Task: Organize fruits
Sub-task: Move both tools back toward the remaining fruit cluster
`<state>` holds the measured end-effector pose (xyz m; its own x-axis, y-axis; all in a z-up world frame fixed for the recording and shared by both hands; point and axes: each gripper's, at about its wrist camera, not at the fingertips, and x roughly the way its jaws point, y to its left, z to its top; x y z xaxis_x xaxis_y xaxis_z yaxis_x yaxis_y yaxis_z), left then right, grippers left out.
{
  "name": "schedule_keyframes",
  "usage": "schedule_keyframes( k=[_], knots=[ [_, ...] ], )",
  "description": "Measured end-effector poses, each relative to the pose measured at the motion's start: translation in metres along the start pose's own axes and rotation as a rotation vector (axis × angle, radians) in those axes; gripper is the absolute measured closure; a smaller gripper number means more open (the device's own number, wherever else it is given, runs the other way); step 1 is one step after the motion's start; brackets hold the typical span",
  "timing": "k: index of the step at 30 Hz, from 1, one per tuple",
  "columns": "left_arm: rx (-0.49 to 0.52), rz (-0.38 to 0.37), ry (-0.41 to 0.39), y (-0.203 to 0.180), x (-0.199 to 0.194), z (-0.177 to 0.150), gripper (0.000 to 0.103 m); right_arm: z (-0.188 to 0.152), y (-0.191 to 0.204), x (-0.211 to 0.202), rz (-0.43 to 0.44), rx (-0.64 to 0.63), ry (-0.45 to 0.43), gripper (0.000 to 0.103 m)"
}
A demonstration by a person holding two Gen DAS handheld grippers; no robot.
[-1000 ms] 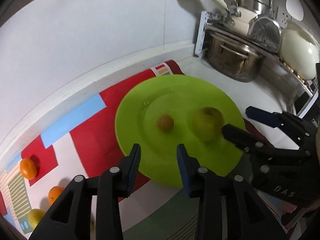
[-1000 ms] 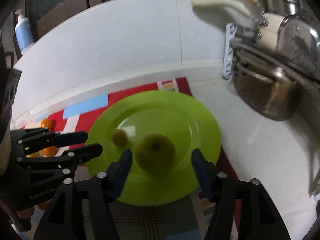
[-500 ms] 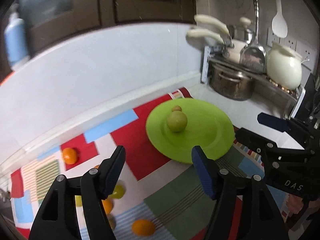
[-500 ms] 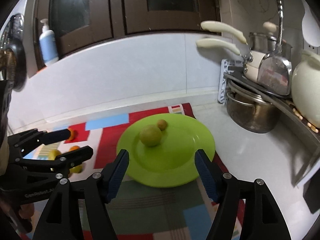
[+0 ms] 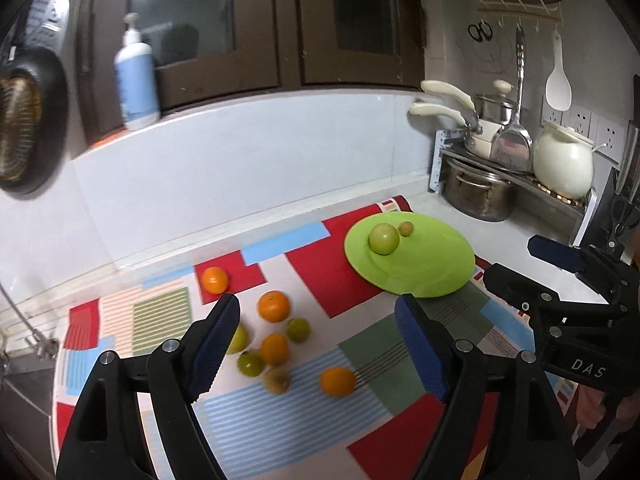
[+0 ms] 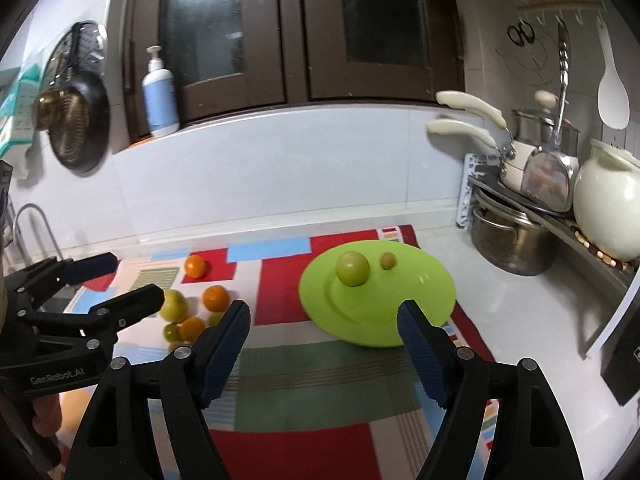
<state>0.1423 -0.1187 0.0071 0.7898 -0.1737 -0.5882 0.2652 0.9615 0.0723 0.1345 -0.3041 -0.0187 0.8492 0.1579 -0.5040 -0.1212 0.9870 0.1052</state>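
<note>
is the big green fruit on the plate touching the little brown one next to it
Apart. The right wrist view shows a strip of bare plate between the big green fruit and the small brown fruit; the left wrist view has them nearly overlapping.

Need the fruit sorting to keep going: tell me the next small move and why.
Probably lower the left tool toward the loose cluster on the mat, starting with the nearest orange. Its jaws are opening with nothing between them, the green plate holds only two fruits, and about eight still lie off it.
</note>
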Motion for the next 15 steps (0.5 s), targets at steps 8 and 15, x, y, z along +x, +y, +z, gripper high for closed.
schedule_keyframes(
  k=[8, 15],
  knots=[
    [0.007, 0.032, -0.033, 0.023, -0.033, -0.014, 0.021, -0.009, 0.033, -0.018, 0.031, -0.021, -0.019, 0.026],
    [0.016, 0.031, -0.043, 0.046, -0.047, -0.027, 0.021, -0.018, 0.066, -0.023, 0.052, -0.03, -0.019, 0.026]
  ],
)
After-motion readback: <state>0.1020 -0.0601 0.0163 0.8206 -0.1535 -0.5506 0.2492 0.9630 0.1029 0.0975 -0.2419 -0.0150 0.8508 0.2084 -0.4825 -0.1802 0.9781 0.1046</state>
